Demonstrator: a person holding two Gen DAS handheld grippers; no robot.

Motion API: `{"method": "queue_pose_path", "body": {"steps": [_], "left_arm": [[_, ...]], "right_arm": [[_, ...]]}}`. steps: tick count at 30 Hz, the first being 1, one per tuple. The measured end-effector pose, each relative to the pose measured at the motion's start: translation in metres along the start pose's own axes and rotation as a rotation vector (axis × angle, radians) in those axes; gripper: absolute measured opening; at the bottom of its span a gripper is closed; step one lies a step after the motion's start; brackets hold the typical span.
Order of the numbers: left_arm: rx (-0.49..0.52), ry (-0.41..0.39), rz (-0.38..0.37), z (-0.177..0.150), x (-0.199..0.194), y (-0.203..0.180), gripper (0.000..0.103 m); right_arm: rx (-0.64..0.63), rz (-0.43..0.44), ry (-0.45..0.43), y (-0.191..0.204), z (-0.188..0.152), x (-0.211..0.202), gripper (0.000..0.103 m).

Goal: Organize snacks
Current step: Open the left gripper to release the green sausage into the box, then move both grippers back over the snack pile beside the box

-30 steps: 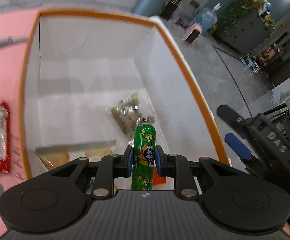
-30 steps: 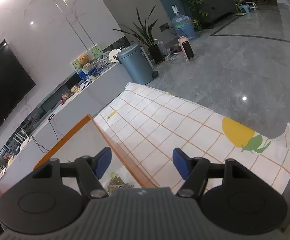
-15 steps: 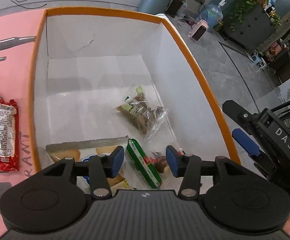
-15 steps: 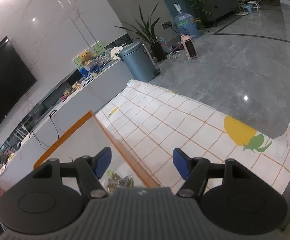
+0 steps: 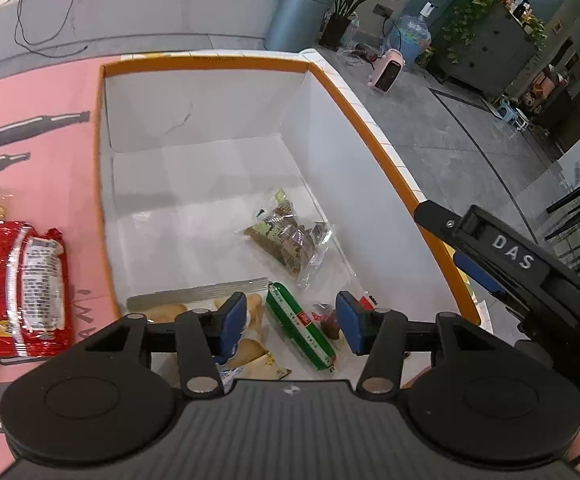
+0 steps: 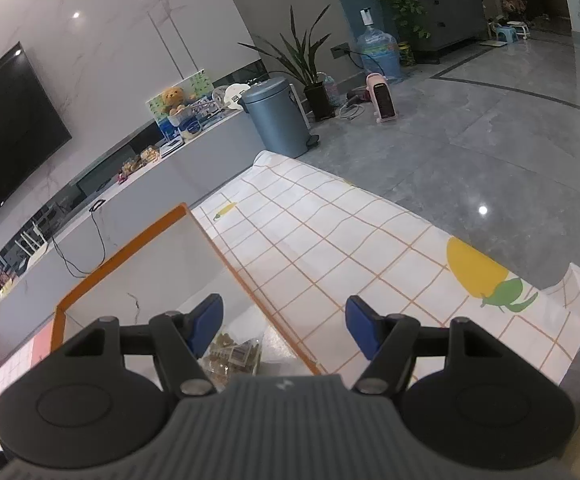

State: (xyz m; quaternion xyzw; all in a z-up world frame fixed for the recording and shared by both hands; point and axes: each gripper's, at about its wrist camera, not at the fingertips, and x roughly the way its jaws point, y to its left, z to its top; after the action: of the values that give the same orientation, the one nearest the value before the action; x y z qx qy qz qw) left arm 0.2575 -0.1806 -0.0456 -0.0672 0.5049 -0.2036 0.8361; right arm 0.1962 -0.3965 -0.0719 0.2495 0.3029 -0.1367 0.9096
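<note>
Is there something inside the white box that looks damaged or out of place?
Nothing is spilled. The box has a thin dark crack-like line on its far inner wall. The green sausage lies slanted across the other packets, which seems normal after dropping.

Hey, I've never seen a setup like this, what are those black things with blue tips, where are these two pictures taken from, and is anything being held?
There is no robot here. A person holds a hand tool in each hand, each with two blue-padded jaws and a wide-angle camera looking out along them. So each picture is that tool's own view.

In the left tool's view, the left gripper hangs over a white box with an orange rim. Its jaws have just been opening and nothing is between them. Below lies a green sausage stick, beside a clear bag of brown snacks and a bag of pale biscuits. On the pink mat outside the box a red packet waits.

The right gripper, open and empty, looks past the box's corner over a checked cloth. It also shows at the right edge of the left view.
</note>
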Motion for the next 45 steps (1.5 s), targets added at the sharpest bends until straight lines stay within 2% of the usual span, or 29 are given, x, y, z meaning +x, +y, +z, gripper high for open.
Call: {"method": "queue_pose_path", "body": {"steps": [3,6,9,12,20,24,28,33,38,45], "left_arm": [[0.004,-0.022,0.029,-0.004,-0.013,0.002,0.061],[0.009,-0.035,0.020,-0.009,-0.027,0.007,0.062],[0.002,-0.056,0.025,-0.012,-0.039,0.012,0.062],[-0.005,-0.074,0.044,-0.014,-0.051,0.018,0.062],[-0.040,-0.112,0.100,-0.022,-0.086,0.046,0.062],[-0.060,-0.134,0.125,-0.029,-0.108,0.062,0.062],[-0.093,-0.155,0.148,-0.035,-0.129,0.083,0.062],[-0.138,-0.191,0.175,-0.043,-0.153,0.114,0.062],[-0.199,-0.226,0.211,-0.057,-0.172,0.146,0.063],[-0.259,-0.168,0.286,-0.079,-0.169,0.198,0.063]], "right_arm": [[-0.069,0.011,0.011,0.010,-0.002,-0.006,0.067],[-0.168,0.036,0.011,0.024,-0.004,-0.016,0.067],[-0.215,0.065,0.037,0.033,-0.006,-0.021,0.067],[-0.236,0.109,0.075,0.044,-0.011,-0.025,0.067],[-0.241,0.158,0.136,0.071,-0.020,-0.036,0.067],[-0.265,0.167,0.159,0.092,-0.027,-0.045,0.075],[-0.302,0.224,0.193,0.117,-0.037,-0.055,0.075],[-0.345,0.278,0.286,0.146,-0.052,-0.060,0.075],[-0.416,0.323,0.342,0.173,-0.070,-0.064,0.075],[-0.496,0.345,0.453,0.210,-0.105,-0.052,0.077]]}}
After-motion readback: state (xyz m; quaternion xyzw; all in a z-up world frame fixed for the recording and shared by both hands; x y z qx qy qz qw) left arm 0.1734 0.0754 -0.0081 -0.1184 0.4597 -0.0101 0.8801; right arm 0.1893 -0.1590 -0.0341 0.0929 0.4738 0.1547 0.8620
